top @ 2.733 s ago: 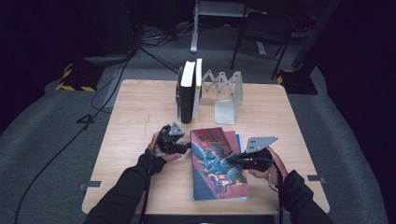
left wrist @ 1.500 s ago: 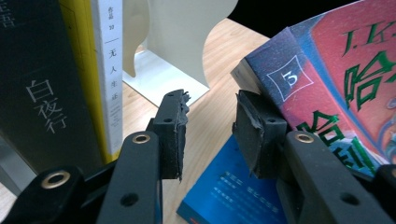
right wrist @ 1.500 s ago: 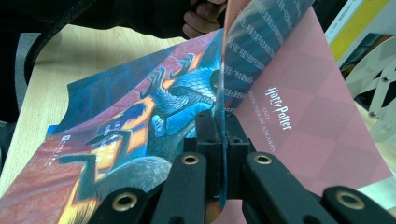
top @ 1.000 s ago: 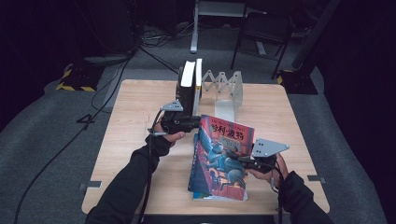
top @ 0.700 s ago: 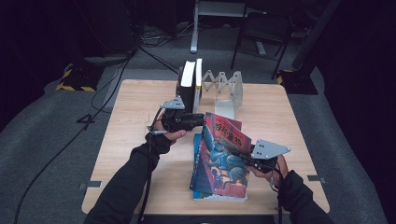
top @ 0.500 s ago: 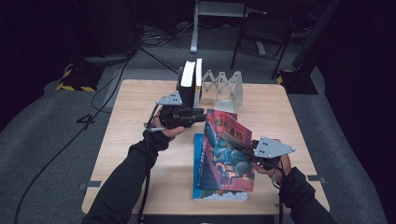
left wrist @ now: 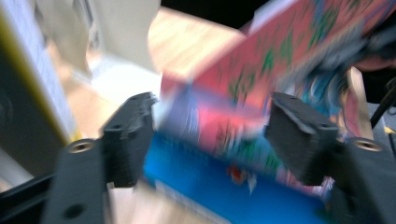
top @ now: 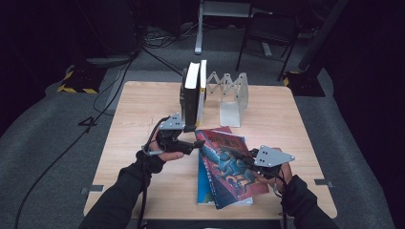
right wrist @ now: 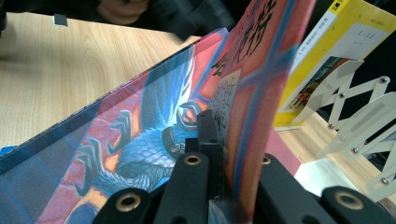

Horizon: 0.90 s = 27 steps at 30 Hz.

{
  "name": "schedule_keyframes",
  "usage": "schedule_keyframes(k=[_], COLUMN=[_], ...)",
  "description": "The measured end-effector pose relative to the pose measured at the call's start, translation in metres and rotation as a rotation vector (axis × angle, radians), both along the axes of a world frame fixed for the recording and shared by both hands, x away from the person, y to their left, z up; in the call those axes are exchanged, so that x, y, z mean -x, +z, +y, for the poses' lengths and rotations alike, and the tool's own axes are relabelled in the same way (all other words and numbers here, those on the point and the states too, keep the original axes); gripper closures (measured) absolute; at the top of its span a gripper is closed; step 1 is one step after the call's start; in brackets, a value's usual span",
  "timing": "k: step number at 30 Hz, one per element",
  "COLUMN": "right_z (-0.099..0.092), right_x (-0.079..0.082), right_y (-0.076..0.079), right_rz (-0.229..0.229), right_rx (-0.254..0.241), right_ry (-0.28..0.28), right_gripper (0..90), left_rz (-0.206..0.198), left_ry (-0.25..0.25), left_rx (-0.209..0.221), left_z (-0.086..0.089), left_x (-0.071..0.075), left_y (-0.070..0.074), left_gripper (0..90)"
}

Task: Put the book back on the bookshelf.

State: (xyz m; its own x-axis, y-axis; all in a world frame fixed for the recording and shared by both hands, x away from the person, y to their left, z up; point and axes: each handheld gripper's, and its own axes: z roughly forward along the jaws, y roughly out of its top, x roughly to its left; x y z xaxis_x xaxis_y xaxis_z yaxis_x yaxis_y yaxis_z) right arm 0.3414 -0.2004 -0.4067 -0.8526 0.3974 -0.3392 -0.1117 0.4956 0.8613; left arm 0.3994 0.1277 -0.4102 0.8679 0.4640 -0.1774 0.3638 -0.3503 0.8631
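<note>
The right gripper [top: 249, 161] is clamped on the cover of the red and blue paperback book with the dragon picture [top: 228, 164], which sits tilted up at about five o'clock on the pale wooden table [top: 143, 114]. The left gripper [top: 197, 142] has just been opening; its jaws stand apart at the book's top corner, pressing on nothing. With one thin pinch holding it, the book could flop back or slide. It could also bump the standing black and white books [top: 193, 93] at twelve o'clock. The left gripper view is blurry, and the pinched spot is hard to see.
</note>
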Motion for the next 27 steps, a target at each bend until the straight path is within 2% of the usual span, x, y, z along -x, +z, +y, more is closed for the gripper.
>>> schedule_keyframes(k=[1,2,3,4,5,6,9,10,12,14,17,19,24,25,26,27], right_z=[0.000,0.001,0.001,0.001,0.001,0.001,0.001,0.001,0.002,0.002,0.003,0.005,0.007,0.007,0.006,0.006], right_x=[0.000,0.001,0.001,0.001,0.001,0.001,0.001,0.001,0.002,0.002,0.002,0.002,0.001,0.001,0.001,0.001], right_y=[0.000,0.000,0.000,0.000,0.001,0.001,0.000,0.000,-0.001,-0.001,0.000,0.000,0.005,0.007,0.009,0.010], right_rz=[0.000,-0.003,-0.004,-0.007,-0.008,-0.008,-0.008,-0.008,-0.014,-0.015,-0.016,-0.023,-0.039,-0.044,-0.052,-0.061], right_rx=[0.000,0.004,0.006,0.007,0.006,0.006,0.003,0.003,0.009,0.011,0.009,0.015,0.004,0.000,-0.004,-0.005], right_ry=[0.000,-0.006,-0.009,-0.009,-0.008,-0.008,-0.008,-0.008,-0.012,-0.013,-0.008,-0.006,-0.011,-0.008,-0.011,-0.017], right_gripper=[89.4,89.5,89.5,89.5,89.5,89.5,89.4,89.4,89.4,89.4,89.3,89.3,89.3,89.2,89.2,89.2], left_rz=[0.000,0.036,0.059,0.059,0.103,0.103,0.148,0.148,0.172,0.168,0.150,0.149,0.091,0.091,0.049,0.049], left_ry=[0.000,0.035,0.041,0.041,0.010,0.010,-0.039,-0.039,-0.078,-0.094,-0.070,-0.049,-0.028,-0.028,-0.021,-0.021], left_rx=[0.000,-0.016,0.001,0.001,0.027,0.027,0.031,0.031,0.038,0.026,-0.015,-0.011,0.023,0.023,0.047,0.047], left_z=[0.000,0.004,0.006,0.006,0.002,0.002,-0.008,-0.008,-0.018,-0.027,-0.038,-0.041,-0.042,-0.042,-0.041,-0.041], left_x=[0.000,-0.001,-0.001,-0.001,0.000,0.000,0.003,0.003,0.007,0.011,0.013,0.011,0.008,0.008,0.008,0.008], left_y=[0.000,-0.013,-0.017,-0.017,-0.019,-0.019,-0.023,-0.023,-0.025,-0.025,-0.028,-0.029,-0.018,-0.018,-0.010,-0.010], left_gripper=[27.7,21.9,22.7,22.3,21.0,19.9,16.0,15.3,15.3,16.0,16.5,17.8,38.9,42.4,47.1,49.4])
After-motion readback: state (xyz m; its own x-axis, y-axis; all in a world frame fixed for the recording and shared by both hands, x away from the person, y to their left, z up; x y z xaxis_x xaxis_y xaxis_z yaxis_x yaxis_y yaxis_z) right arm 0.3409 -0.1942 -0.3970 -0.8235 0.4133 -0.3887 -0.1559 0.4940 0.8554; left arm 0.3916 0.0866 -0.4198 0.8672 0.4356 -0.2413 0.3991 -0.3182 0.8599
